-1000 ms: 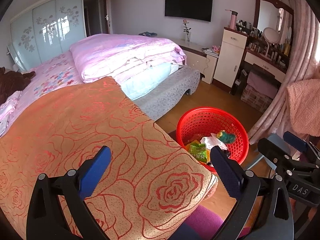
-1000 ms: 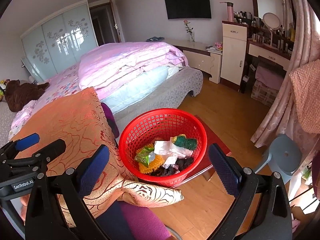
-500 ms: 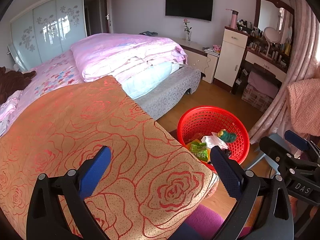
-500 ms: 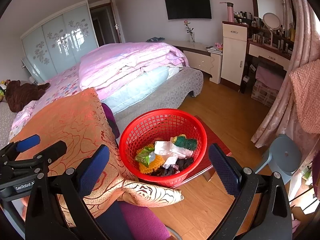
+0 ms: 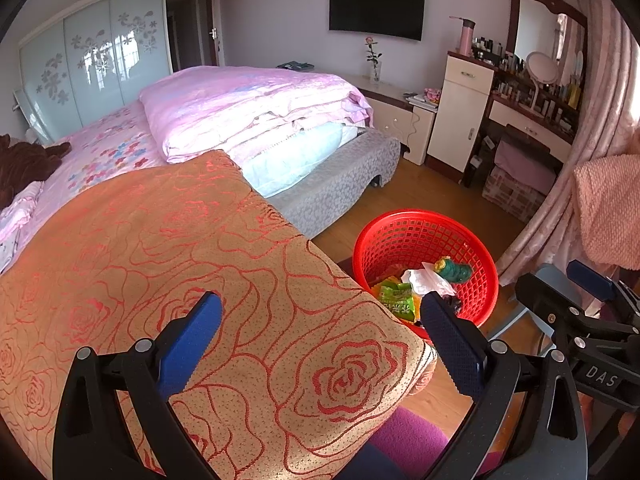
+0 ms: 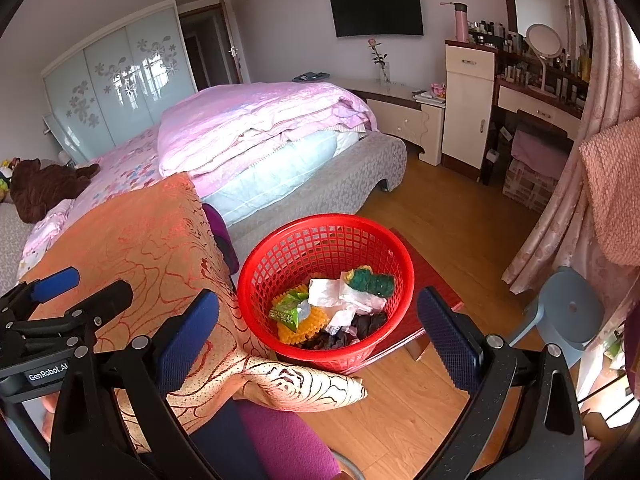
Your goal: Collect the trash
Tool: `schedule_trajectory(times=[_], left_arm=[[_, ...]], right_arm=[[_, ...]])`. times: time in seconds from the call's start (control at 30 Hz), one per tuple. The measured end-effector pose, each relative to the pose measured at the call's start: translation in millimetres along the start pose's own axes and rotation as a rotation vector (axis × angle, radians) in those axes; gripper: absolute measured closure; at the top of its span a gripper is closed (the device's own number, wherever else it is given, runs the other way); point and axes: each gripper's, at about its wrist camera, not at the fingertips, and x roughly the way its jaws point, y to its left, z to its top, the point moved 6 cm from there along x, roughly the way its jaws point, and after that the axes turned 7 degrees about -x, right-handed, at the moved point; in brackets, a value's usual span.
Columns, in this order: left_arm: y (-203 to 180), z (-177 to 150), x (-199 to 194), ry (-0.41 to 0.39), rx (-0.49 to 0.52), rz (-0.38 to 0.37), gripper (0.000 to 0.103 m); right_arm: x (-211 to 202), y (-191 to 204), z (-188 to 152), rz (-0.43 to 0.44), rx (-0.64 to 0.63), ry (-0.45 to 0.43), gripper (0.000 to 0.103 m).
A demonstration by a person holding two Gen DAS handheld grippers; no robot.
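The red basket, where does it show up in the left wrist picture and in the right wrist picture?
Left wrist view: the red basket sits right of centre, low, beyond the rose-patterned cloth, partly hidden by a finger.
Right wrist view: the basket is at centre, low, between the two fingers.
Shared landmark: the wall TV, top, right of centre in both.

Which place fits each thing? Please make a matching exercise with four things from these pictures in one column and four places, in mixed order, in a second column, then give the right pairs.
Things:
1. green snack wrapper
2. television
3. rose-pattern cloth
4. round mirror

Places:
A. on the dressing table
B. inside the red basket
C. on the wall
D. under the left gripper

Pairs: 1-B, 2-C, 3-D, 4-A
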Motion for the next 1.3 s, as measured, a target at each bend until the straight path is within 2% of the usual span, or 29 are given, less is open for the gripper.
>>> schedule_trajectory(times=[1.3], left_arm=[[-2.7, -5.9, 0.6, 0.014, 0.02, -0.002, 0.007]], right_arm=[[3.3, 2.2, -8.5, 0.002, -0.004, 0.008, 0.007]])
